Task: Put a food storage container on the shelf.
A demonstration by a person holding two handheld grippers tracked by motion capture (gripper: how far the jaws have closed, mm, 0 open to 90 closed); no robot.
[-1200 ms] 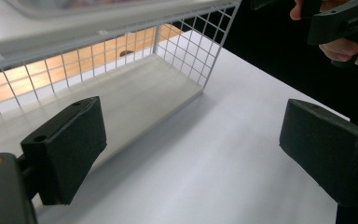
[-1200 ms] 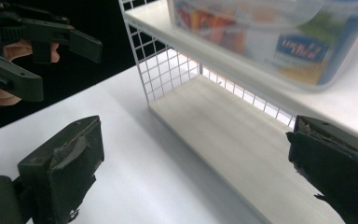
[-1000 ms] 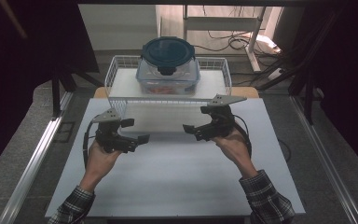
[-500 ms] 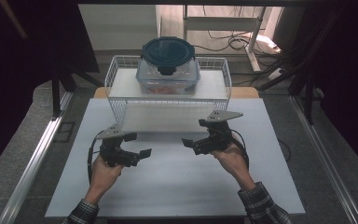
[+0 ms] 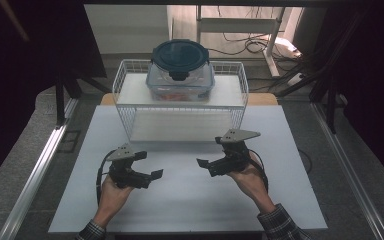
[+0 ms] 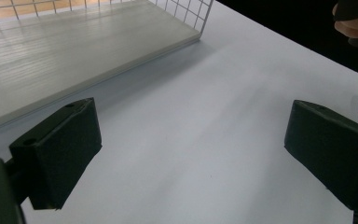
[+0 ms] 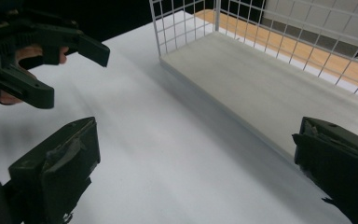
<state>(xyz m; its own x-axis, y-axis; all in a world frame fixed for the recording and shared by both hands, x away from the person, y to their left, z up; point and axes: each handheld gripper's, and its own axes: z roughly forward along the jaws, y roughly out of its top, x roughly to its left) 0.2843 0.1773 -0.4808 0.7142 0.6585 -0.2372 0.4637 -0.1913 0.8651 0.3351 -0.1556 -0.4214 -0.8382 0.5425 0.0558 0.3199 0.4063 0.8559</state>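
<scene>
Lab — black curtains [image 5: 35, 45], floor cables [image 5: 250, 42]

The reddish contents of the lidded container [image 5: 180, 75] are too blurred behind its clear wall to make out. Both forearms run off the bottom edge of the high view at the plaid cuffs. In the left gripper view the wire rack [image 6: 186, 11] is cut off at the top, and the other hand [image 6: 356, 25] shows as a sliver in the corner
</scene>
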